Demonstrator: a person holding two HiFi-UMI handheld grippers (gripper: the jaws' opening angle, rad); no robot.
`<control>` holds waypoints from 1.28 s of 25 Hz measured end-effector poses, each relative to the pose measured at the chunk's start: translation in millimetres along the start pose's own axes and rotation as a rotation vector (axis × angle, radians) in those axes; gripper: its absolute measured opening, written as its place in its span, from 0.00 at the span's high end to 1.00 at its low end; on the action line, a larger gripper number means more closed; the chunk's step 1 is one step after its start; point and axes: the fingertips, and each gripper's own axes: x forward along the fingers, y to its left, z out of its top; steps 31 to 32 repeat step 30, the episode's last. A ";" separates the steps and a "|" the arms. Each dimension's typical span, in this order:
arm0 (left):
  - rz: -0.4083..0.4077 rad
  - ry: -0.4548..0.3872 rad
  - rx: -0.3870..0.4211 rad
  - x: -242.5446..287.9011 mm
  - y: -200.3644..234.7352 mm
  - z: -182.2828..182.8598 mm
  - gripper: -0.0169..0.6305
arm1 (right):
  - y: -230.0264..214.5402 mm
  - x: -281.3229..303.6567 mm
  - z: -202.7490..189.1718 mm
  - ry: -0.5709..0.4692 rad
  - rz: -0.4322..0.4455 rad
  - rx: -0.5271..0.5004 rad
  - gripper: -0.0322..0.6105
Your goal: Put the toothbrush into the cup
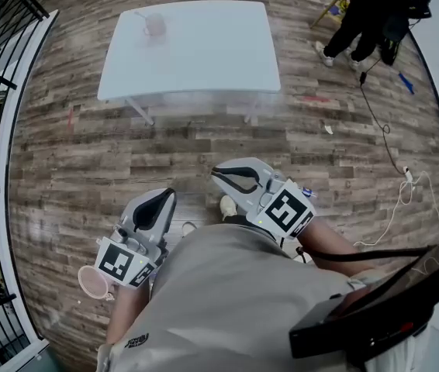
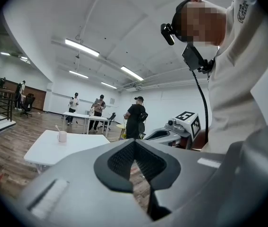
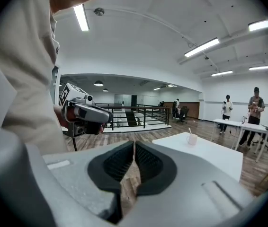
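White cup (image 1: pixel 155 25), toothbrush (image 3: pixel 189 130) inside, sits far beyond shut, empty left tool (image 2: pixel 134 145) and right tool (image 3: pixel 134 148).

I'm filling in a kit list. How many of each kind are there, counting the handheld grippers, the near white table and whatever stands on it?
Grippers: 2 (left gripper, right gripper, both shut and empty)
White table: 1
Cup: 1
Toothbrush, standing in the cup: 1
Total: 5

White table (image 1: pixel 204 53) on wooden floor (image 1: pixel 88 153)
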 end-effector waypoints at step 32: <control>-0.034 -0.033 -0.020 -59.4 10.2 -5.4 0.97 | 56.8 29.4 24.2 0.015 -0.023 -0.022 0.93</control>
